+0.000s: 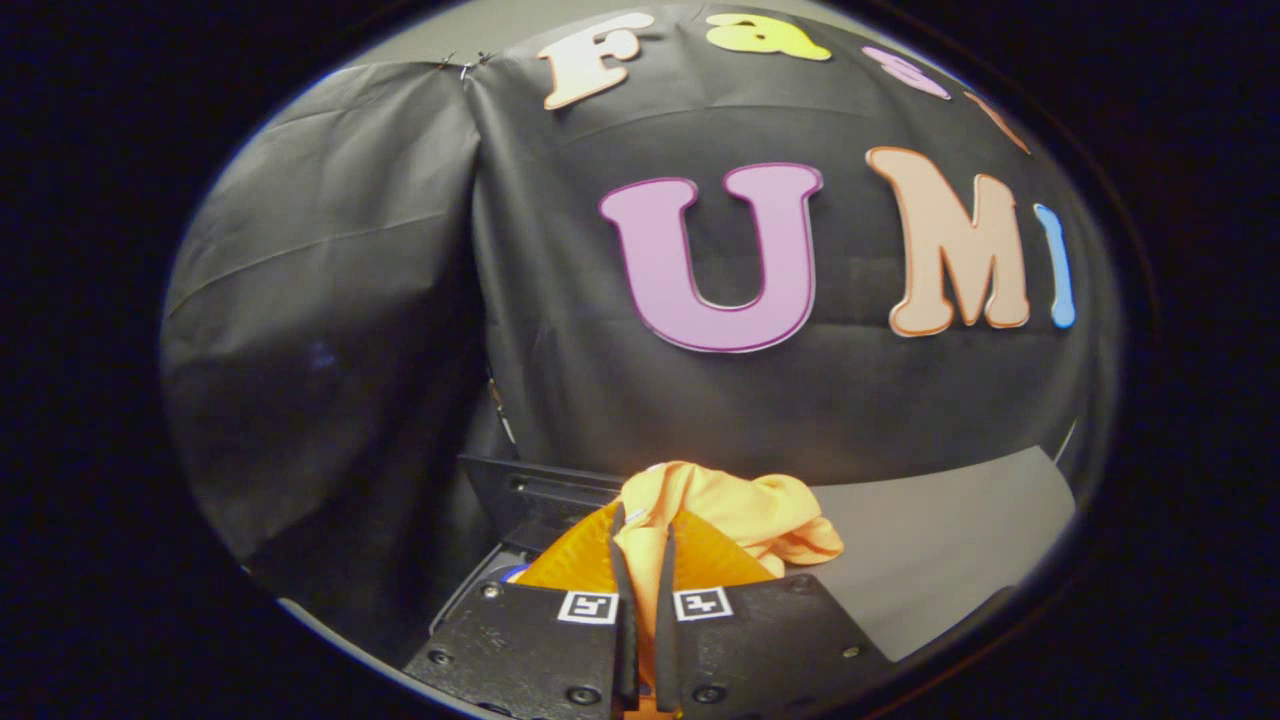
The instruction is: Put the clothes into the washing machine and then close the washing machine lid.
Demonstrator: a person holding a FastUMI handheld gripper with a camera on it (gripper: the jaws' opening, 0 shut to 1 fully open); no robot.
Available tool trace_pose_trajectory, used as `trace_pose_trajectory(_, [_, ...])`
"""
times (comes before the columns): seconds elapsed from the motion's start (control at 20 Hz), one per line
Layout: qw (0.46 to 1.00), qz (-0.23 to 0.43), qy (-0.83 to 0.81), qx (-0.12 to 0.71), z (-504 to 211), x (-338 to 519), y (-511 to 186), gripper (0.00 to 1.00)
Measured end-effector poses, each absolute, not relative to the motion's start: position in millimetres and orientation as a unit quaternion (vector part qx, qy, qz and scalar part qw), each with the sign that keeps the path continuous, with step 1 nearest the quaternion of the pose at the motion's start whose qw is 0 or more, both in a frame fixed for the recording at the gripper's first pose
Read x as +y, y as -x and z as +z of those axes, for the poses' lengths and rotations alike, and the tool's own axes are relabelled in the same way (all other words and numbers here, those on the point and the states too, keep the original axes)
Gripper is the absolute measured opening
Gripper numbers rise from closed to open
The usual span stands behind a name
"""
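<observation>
My claw (pixel 641 535) pinched tight on the orange garment (pixel 745 510), bunched above the grey worktop (pixel 950 540).

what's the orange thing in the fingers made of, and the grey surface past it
Orange garment: soft, thin matte fabric, judging by its folds and bunched hem; the gripper fingers pinch it. Grey surface: smooth, matte, flat sheet, perhaps laminate or paper; the look leaves it open.
</observation>
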State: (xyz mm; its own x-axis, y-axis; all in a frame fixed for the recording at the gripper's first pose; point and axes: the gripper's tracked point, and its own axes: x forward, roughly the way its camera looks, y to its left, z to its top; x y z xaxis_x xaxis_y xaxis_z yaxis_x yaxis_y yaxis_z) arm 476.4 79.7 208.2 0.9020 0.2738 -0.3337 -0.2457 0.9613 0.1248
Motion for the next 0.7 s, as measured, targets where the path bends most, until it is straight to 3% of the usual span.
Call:
trace_pose_trajectory(0.3, [0.969, 0.163, -0.045, 0.178, 181, 137, -496, 0.07])
trace_pose_trajectory(0.7, [0.970, 0.155, -0.041, 0.181, 147, 171, -522, 0.08])
